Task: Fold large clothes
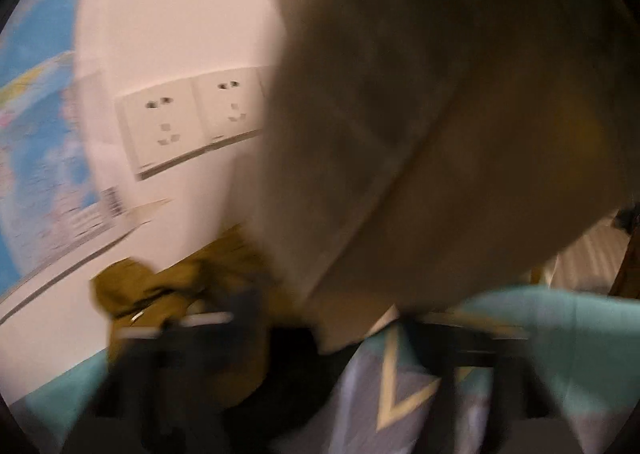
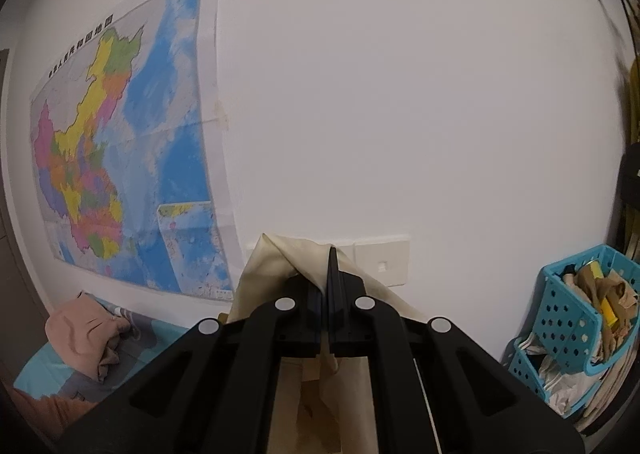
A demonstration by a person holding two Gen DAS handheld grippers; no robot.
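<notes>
A large beige garment (image 2: 268, 270) hangs from my right gripper (image 2: 331, 254), which is raised in front of the white wall with its jaws shut on a fold of the cloth. In the blurred left wrist view the same beige garment (image 1: 440, 114) fills the upper right. Its lower edge hangs down between the two fingers of my left gripper (image 1: 332, 334). Those fingers stand apart and do not visibly press on the cloth. An olive garment (image 1: 172, 286) lies crumpled on the bed behind the left finger.
The bed has a teal patterned sheet (image 1: 404, 398). A pink garment (image 2: 80, 334) lies on it at the left. A map (image 2: 120, 142) and wall sockets (image 1: 192, 114) are on the wall. Blue plastic baskets (image 2: 568, 318) full of clothes stand at the right.
</notes>
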